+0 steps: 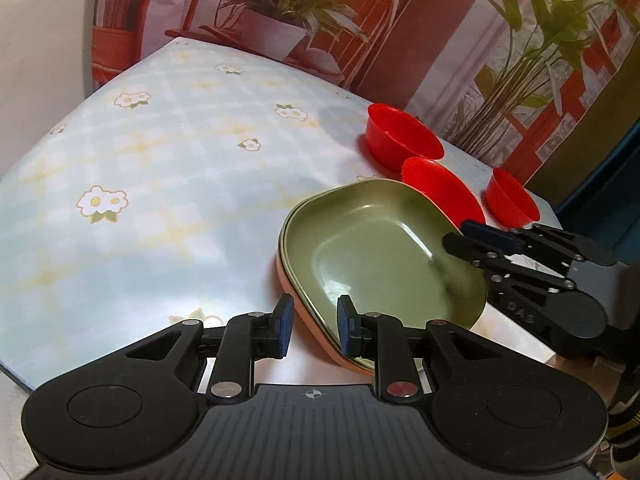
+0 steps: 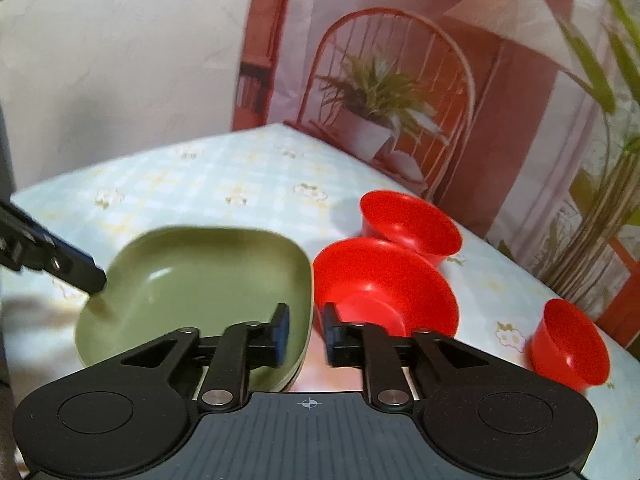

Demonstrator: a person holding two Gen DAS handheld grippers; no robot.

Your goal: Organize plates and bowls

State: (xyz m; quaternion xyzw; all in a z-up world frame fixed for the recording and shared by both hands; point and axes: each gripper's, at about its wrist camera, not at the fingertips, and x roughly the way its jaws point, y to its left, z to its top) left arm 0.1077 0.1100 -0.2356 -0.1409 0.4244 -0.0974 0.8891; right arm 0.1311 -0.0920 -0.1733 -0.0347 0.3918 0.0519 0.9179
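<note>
Stack of square green plastic plates (image 1: 380,248) sits just beside three red plastic bowls (image 1: 404,136). Left gripper (image 1: 312,322) open, straddling the stack's near rim; right gripper (image 2: 306,334) open at opposite rim. Should close squarely, lift level.

Lower plates (image 1: 316,330) mostly hidden under green plate (image 1: 380,252); count perhaps three.

- Warm, dim indoor light; pale glare patch on bench (image 1: 168,216) near the left wrist camera.
- Right wrist view motion-blurred, softer.
- Fisheye bending, dark vignette at corners.
- Green plate (image 1: 372,248) glossy highlights.
</note>
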